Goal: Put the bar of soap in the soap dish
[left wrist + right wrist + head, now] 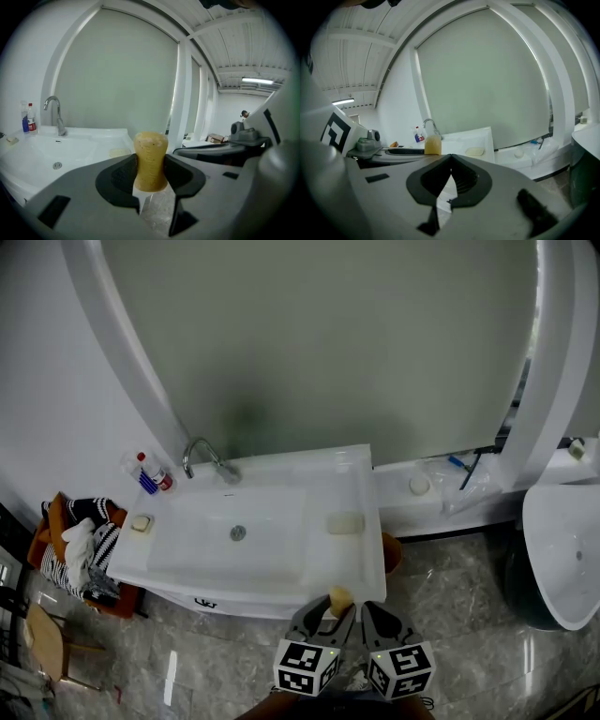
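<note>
A yellowish bar of soap [151,154] stands upright between the pads of my left gripper [151,165], which is shut on it. In the head view the soap [339,599] and left gripper [338,605] hover just in front of the white sink's [370,568] front right edge. A pale soap dish [345,522] lies on the sink's right rim; it also shows in the left gripper view [119,152] and the right gripper view [475,151]. My right gripper [450,176] is shut with nothing in it, beside the left one [369,608].
A chrome faucet [202,457] and small bottles [153,474] stand at the sink's back left. A small yellowish piece [141,522] rests on the left rim. A chair with striped clothes [80,549] is at left, a white fixture [562,549] at right.
</note>
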Available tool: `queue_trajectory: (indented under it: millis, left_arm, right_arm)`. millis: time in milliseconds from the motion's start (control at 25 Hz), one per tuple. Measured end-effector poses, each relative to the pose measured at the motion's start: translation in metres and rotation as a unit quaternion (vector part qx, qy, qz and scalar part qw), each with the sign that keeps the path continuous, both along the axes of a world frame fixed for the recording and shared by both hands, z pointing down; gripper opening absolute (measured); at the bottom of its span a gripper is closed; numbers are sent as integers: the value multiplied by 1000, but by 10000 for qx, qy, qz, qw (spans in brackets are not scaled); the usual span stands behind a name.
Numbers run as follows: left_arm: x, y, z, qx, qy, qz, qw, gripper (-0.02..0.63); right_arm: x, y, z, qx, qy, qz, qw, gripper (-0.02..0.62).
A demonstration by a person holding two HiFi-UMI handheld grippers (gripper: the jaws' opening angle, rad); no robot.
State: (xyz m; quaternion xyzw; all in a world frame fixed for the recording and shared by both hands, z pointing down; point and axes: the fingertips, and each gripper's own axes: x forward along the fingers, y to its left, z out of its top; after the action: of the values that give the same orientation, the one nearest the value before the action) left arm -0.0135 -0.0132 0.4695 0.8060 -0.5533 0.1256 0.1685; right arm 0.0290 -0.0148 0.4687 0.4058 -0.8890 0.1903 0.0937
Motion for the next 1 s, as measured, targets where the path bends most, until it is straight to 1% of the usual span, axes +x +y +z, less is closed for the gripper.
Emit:
queue_trajectory:
  millis: [560, 1000]
  left_arm:
    - [16, -9, -6, 98, -60, -48, 9999, 184]
    - [8, -42, -2, 97, -105, 7, 9999, 183]
  right_arm:
    - [15, -11, -8, 135, -9, -106, 9999, 12]
    - [7, -42, -4, 133, 85, -147, 9998, 12]
